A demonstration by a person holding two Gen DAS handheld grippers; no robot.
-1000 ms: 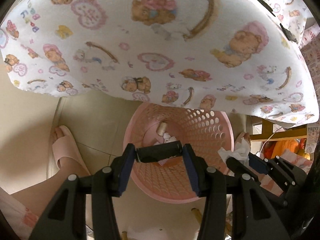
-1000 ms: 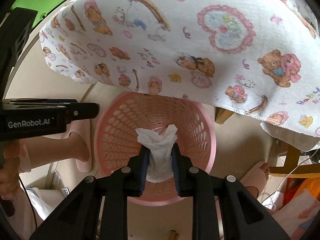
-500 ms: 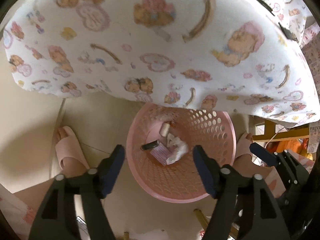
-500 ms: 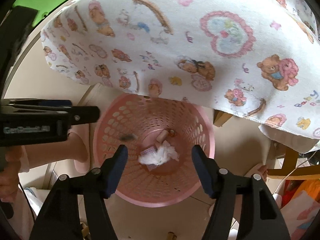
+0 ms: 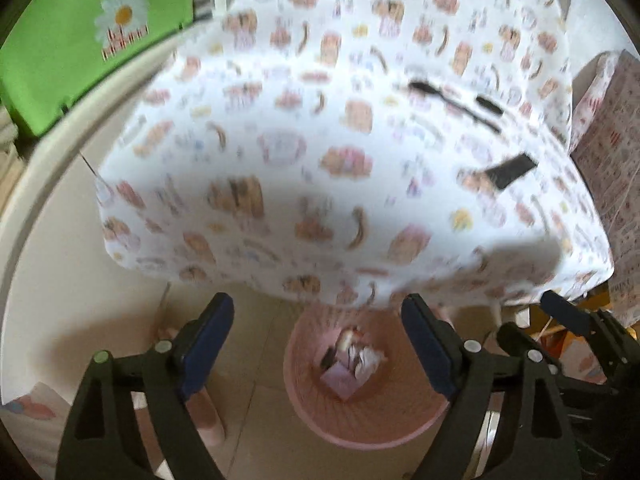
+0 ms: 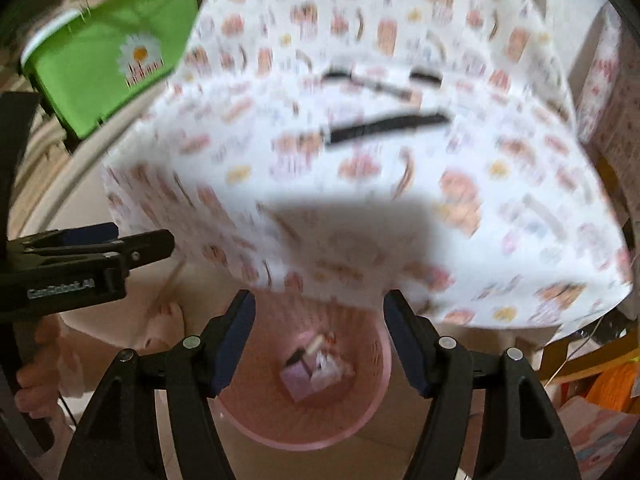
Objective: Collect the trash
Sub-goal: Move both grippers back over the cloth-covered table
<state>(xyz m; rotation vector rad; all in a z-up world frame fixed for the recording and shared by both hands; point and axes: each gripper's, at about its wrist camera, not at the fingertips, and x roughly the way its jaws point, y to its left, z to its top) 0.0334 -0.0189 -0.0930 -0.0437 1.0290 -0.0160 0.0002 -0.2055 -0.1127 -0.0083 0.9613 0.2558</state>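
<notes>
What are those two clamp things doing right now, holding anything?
Left gripper: jaws open, just been opening, nothing between them; pink basket below.
Right gripper: jaws open, empty; the white tissue lies in the basket.

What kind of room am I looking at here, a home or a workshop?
Most likely a home, perhaps a living or dining corner. A table draped in a teddy-bear print cloth fills the view, a pink plastic wastebasket with scraps in it stands on a tiled floor, and a green fabric bin sits behind.
</notes>
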